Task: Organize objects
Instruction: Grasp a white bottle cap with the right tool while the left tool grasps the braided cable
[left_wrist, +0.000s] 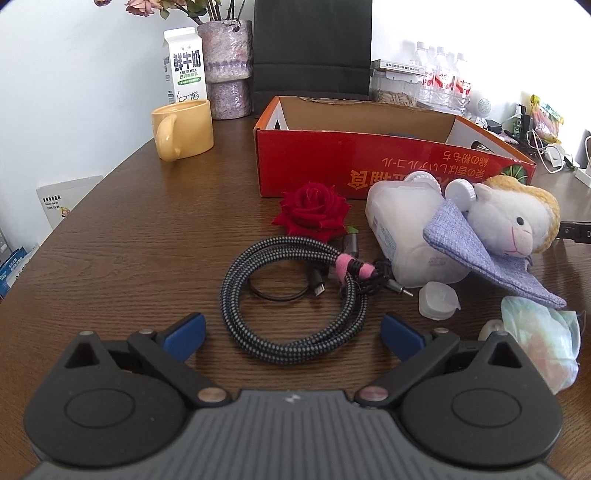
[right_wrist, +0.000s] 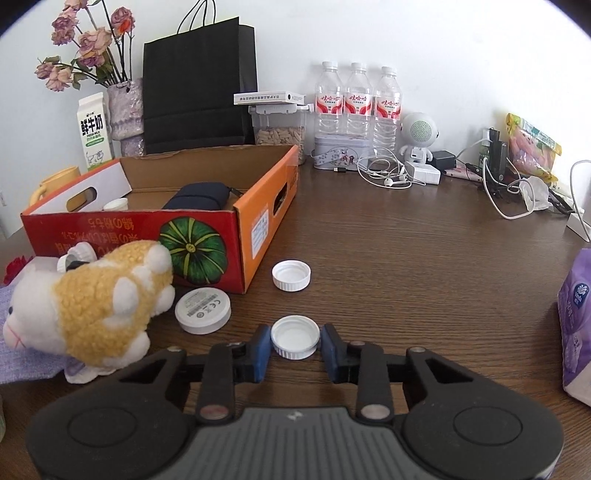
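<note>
- Right gripper (right_wrist: 295, 341) pinches one white cap (right_wrist: 295, 336); a second cap (right_wrist: 291, 275) lies ahead.
- Left gripper (left_wrist: 291, 332) spread, one coiled cable (left_wrist: 291, 299) just ahead.
- One box (right_wrist: 236, 236) ahead-left.

Dark wooden table (right_wrist: 406, 258) is carrying a red cardboard box (right_wrist: 129, 229), coiled braided cable (left_wrist: 291, 295) ahead of the left gripper (left_wrist: 291, 332), and two white caps (right_wrist: 291, 275).

A dark wood-grain tabletop (right_wrist: 424, 258) meets a plain white wall (right_wrist: 443, 55). Bright daylight washes the wall, strongest at the right of the left-wrist view.
</note>
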